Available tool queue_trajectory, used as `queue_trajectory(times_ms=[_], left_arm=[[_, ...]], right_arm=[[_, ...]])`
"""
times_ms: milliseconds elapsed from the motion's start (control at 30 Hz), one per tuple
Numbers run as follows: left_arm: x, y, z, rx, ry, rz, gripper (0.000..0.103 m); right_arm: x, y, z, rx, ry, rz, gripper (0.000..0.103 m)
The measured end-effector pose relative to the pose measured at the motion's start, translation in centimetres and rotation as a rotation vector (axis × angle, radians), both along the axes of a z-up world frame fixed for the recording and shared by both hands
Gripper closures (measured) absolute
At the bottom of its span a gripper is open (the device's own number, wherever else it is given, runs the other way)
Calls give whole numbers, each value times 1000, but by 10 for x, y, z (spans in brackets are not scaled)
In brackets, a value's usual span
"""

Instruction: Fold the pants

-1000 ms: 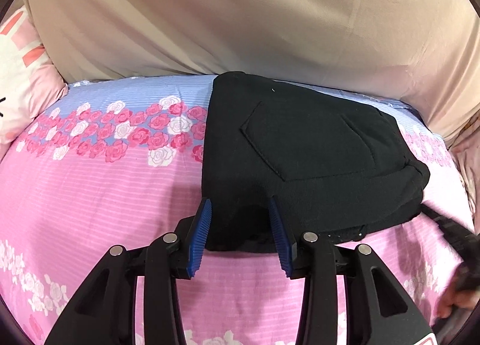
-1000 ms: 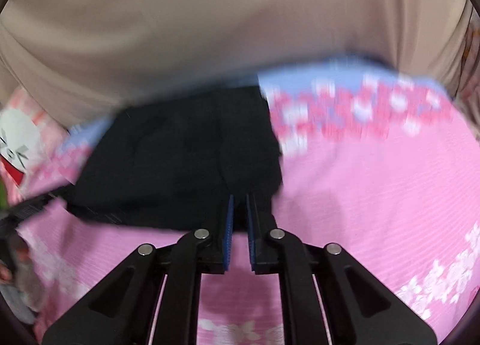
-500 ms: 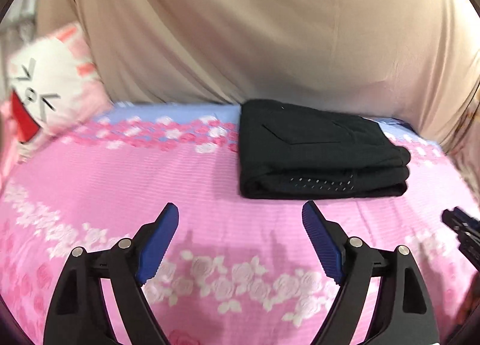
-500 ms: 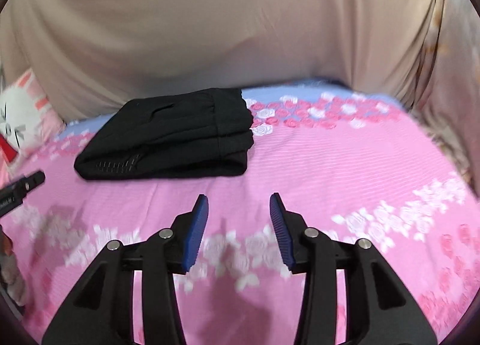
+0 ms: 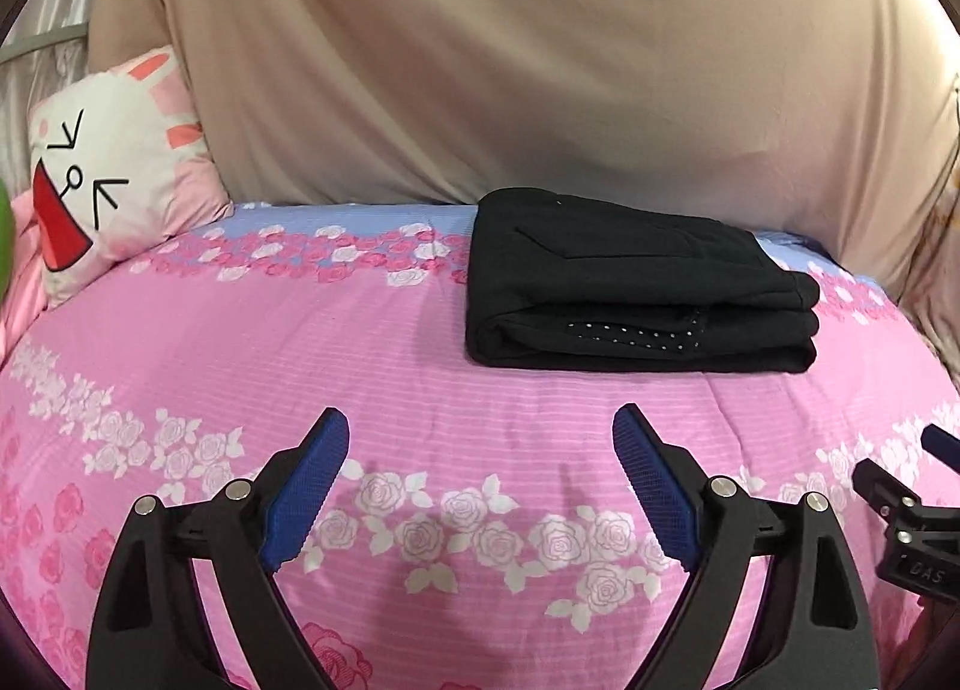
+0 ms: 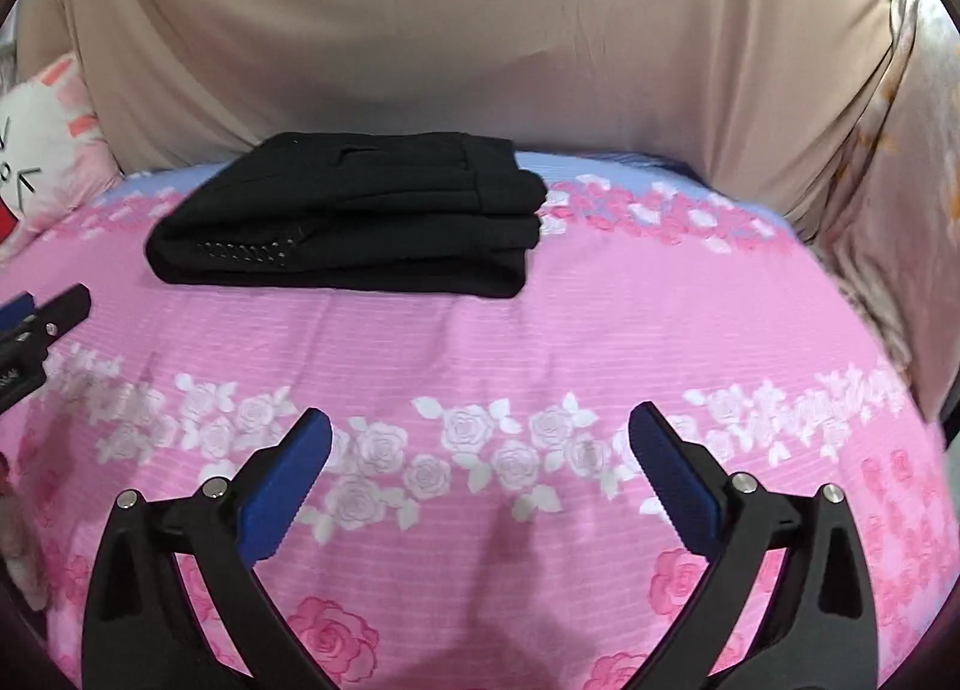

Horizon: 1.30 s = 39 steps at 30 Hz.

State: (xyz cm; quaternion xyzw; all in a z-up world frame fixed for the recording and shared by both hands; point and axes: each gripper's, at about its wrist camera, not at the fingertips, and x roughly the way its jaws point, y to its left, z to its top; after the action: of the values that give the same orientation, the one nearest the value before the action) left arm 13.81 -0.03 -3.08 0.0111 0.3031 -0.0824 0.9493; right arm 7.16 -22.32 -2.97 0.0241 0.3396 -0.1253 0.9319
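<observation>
The black pants (image 5: pixel 630 282) lie folded in a thick rectangular stack at the far side of the pink floral bed (image 5: pixel 300 366); they also show in the right wrist view (image 6: pixel 354 222). My left gripper (image 5: pixel 480 426) is open and empty, hovering over the sheet well in front of the stack. My right gripper (image 6: pixel 480 426) is open and empty too, in front of and to the right of the stack. The tip of the right gripper shows at the right edge of the left wrist view (image 5: pixel 912 510), and the left gripper's tip at the left edge of the right wrist view (image 6: pixel 42 324).
A white and pink bunny pillow (image 5: pixel 114 174) leans at the far left; it also shows in the right wrist view (image 6: pixel 42 162). A beige draped cloth (image 5: pixel 510 60) stands behind the bed. Patterned fabric (image 6: pixel 900 180) hangs at the right.
Both grippers let go of the pants, opened wide and pulled back toward the near side of the bed. The folded stack stays in place.
</observation>
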Motion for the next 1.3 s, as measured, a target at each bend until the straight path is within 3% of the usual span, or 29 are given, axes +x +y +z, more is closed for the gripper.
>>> queue_trajectory(times_ms=[1300], left_arm=[[-7,-4,2,8,-6,-18,16]], right_arm=[[-5,-4,0,33,-1,-18,6]])
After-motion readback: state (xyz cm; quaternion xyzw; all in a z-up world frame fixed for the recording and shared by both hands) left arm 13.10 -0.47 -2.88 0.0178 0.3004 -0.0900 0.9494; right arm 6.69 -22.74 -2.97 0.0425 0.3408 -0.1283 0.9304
